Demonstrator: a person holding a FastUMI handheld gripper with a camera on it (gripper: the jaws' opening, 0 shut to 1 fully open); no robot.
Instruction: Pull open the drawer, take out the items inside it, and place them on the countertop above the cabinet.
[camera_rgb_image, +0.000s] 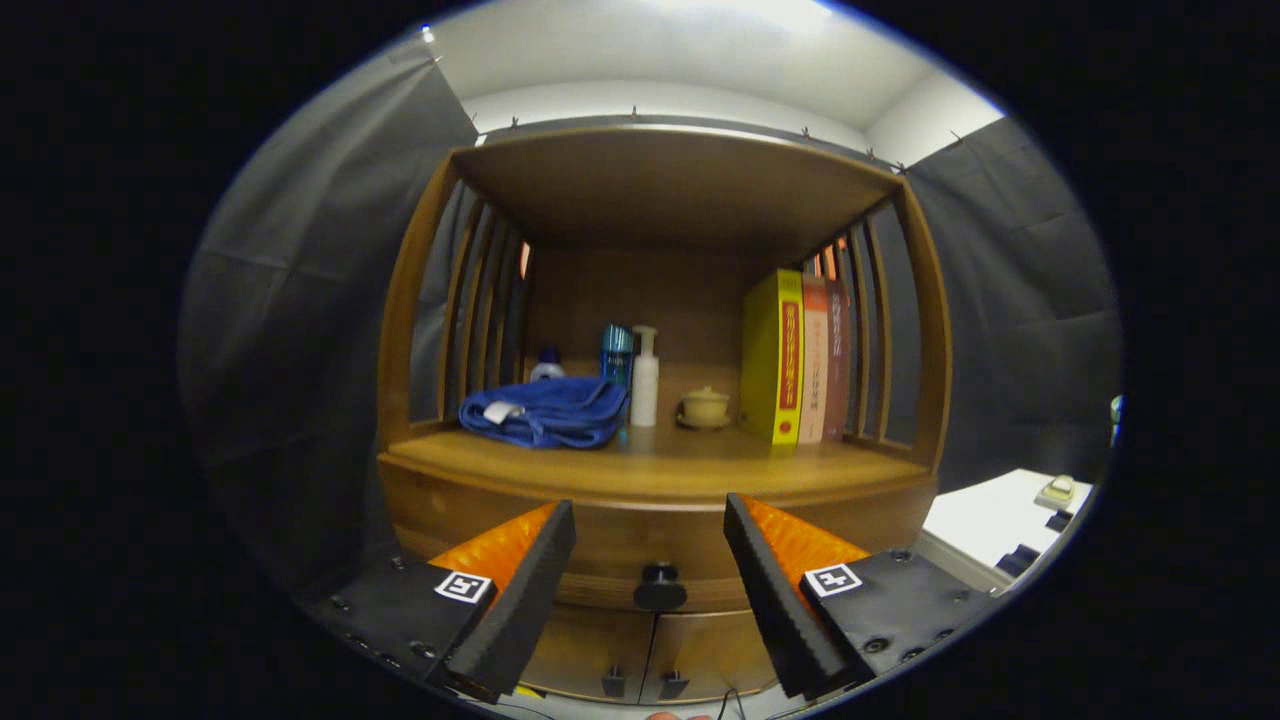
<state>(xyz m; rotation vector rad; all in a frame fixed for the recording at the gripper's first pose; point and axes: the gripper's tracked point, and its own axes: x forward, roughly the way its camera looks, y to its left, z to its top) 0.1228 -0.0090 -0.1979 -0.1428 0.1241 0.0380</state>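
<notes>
A wooden cabinet stands ahead of me. Its drawer (610, 535) is closed, and a dark round knob (659, 587) sticks out from the drawer front. My gripper (650, 525) is open, with nothing between its fingers. The knob lies a little beyond the fingertips, centred in the gap between them. Above the drawer is the wooden countertop (660, 465), under an upper shelf. What is inside the drawer is hidden.
On the countertop lie a folded blue towel (545, 410), a white pump bottle (645, 378), a blue bottle (615, 352), a small lidded cup (705, 406) and upright books (790, 358) at the right. Two small cabinet doors (640, 650) sit below the drawer. A white table (1000, 520) stands to the right.
</notes>
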